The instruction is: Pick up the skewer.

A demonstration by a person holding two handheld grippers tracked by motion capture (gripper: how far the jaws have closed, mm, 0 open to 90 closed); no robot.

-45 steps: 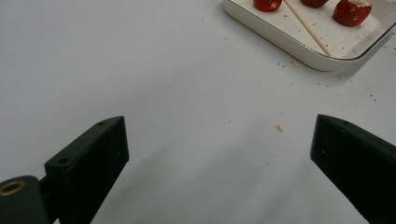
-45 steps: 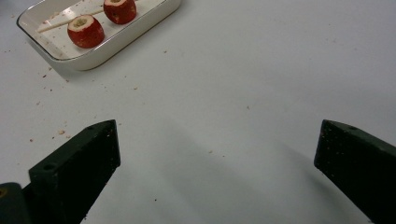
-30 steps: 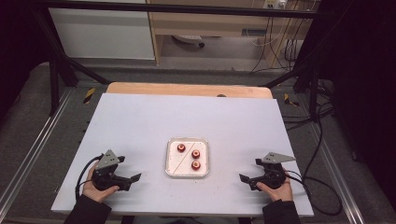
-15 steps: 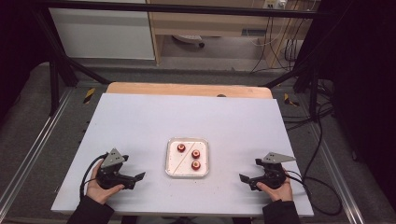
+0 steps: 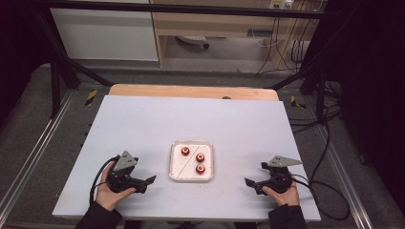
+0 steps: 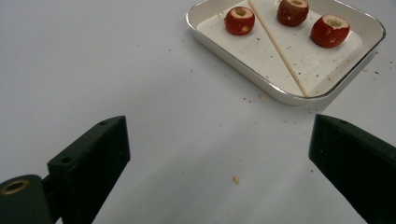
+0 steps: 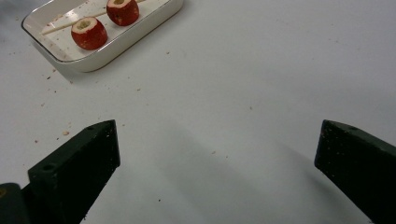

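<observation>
Fingers of the left gripper point(image 5: 143, 182) are spread wide and empty near the desk's point(image 5: 143, 124) front edge. Between the grippers, a white tray point(image 5: 174, 164) holds three red hollowed fruits point(image 6: 240, 20) and a thin skewer point(image 6: 278, 46); the fruits look light, soft and bruisable, best pinched gently at their sides. Right gripper point(image 5: 253, 183) likewise gapes empty.

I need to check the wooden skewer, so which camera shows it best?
The left gripper view: the skewer runs nearly whole across the tray. In the high view it is a thin pale line; the right gripper view catches a short stretch.
</observation>
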